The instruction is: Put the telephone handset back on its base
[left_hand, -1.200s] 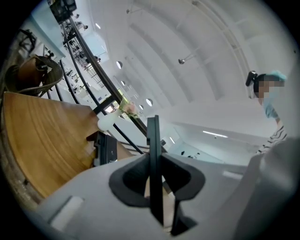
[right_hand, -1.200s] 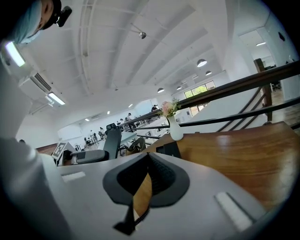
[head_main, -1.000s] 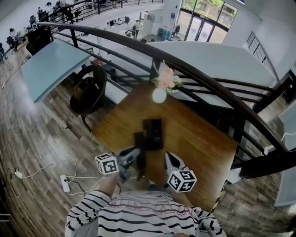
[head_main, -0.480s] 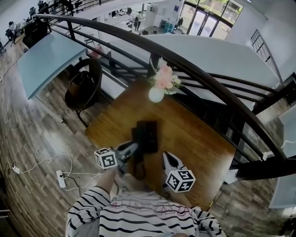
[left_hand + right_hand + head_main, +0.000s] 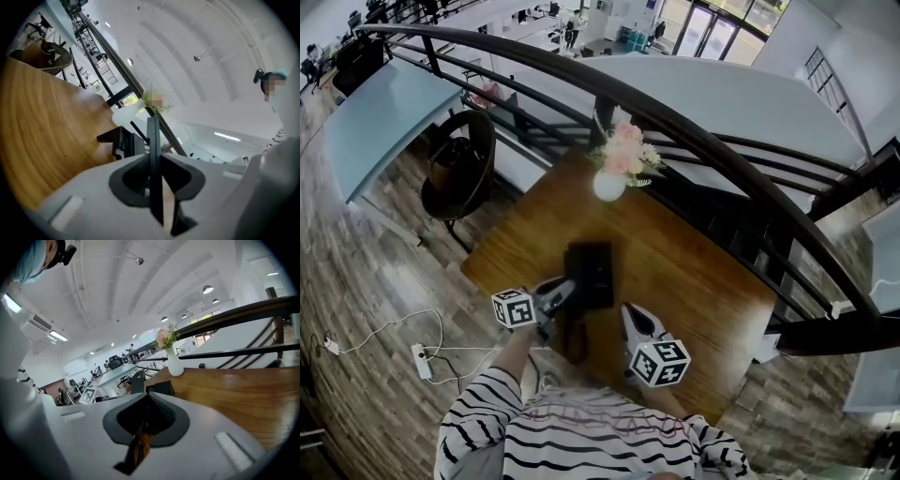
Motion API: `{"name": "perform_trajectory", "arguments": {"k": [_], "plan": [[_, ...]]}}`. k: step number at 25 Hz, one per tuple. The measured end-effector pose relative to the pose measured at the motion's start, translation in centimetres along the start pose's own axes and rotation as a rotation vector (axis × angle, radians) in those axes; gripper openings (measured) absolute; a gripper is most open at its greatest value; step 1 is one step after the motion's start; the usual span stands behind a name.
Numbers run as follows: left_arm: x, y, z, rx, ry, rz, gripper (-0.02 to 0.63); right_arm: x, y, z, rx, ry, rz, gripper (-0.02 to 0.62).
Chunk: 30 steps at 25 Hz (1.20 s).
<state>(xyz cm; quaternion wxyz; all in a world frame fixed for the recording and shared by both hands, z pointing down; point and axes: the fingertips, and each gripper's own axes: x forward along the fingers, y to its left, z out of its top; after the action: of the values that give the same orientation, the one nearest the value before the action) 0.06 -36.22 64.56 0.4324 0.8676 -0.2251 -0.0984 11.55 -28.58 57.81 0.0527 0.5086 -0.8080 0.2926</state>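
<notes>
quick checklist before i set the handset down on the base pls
1. Grip on the handset: ok. The left gripper has its fingers closed on it, as the left gripper view shows.
2. Telephone base in sight, on the wooden table: ok.
3. Cradle free of clutter: cannot tell, because the base reads as one dark block.
4. Handset seated on the base: not ok. It sits at the base's near left side, pointing back toward the person.
5. Right gripper clear: ok. It is shut, empty, and right of the base.
6. Vase of flowers out of the way: ok. It stands beyond the base at the far edge.
</notes>
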Motion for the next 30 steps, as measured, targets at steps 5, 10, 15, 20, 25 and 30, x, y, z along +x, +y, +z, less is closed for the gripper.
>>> {"name": "perform_trajectory", "arguments": {"k": [5,10,15,20,25,30], "plan": [[1.2,1.8,-0.6,-0.017,0.038,0.018,0.072,0.2,-0.4,0.1,0.005,0.003,-0.008,0.002],[2.2,2.7,-0.4,-0.053,0.040,-0.004,0.074,0.0,-1.3,0.1,0.014,0.010,-0.026,0.002],[2.7,3.7,-0.4,-0.088,0.036,-0.012,0.074,0.0,-1.8,0.3,0.019,0.008,-0.031,0.002],[3.0,4.8,-0.6,-0.120,0.028,-0.011,0.074,0.2,-2.2,0.2,0.021,0.017,-0.031,0.002],[3.1,5.7,-1.0,-0.148,0.025,-0.016,0.074,0.0,-2.5,0.2,0.023,0.019,-0.028,0.002],[2.9,6.2,-0.9,-0.185,0.009,-0.029,0.074,0.3,-2.4,0.2,0.021,0.022,-0.024,0.002]]}}
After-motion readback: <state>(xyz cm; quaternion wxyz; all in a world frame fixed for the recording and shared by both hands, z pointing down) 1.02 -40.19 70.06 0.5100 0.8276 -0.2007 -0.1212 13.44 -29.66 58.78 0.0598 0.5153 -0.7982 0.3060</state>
